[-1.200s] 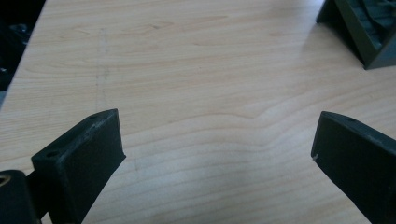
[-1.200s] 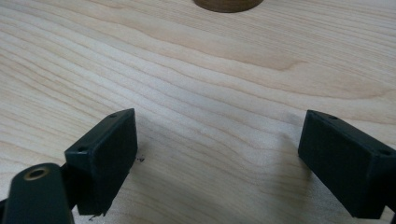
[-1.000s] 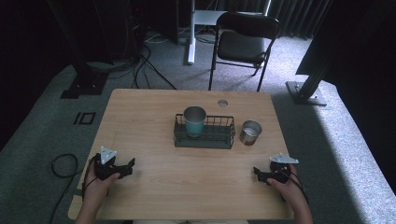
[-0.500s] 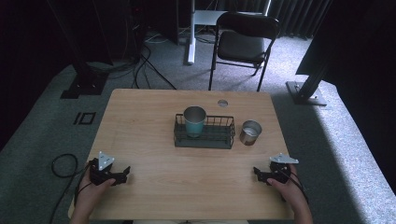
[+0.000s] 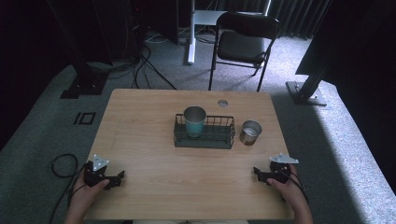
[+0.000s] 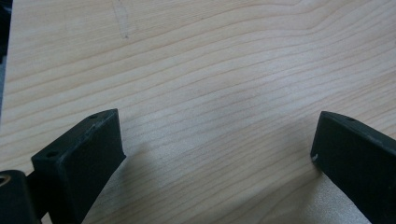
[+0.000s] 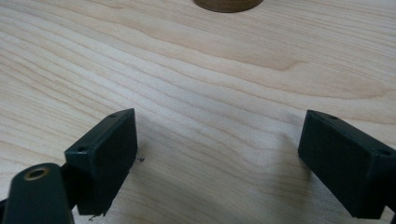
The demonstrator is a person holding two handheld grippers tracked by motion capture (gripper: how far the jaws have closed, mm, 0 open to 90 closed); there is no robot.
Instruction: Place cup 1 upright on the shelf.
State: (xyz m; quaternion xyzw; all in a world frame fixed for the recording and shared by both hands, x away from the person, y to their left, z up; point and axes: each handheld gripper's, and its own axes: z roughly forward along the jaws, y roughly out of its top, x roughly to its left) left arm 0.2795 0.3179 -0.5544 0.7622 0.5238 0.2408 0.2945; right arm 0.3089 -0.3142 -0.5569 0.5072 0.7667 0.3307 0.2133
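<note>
A black wire basket (image 5: 204, 137) stands at the middle of the wooden table (image 5: 149, 116), with a teal cup (image 5: 194, 121) upright in its left end. Just right of the basket, a shiny metal cup (image 5: 251, 133) stands on the bare wood. My left gripper (image 5: 116, 179) rests near the front left corner, open, its jaws pointing right. My right gripper (image 5: 258, 174) rests near the front right edge, open, its jaws pointing left. In the left gripper view, that gripper (image 6: 219, 140) has its jaws wide apart over bare wood. The right gripper (image 7: 219, 135) holds nothing either.
A small round grommet (image 5: 222, 103) sits near the table's far edge. A black folding chair (image 5: 245, 42) stands beyond the table, and cables lie on the floor at the left. A round brown base (image 7: 229, 3) shows at the top of the right gripper view.
My left gripper has drifted a little toward the table's front left corner. The right gripper, the basket and the cups have stayed put.
</note>
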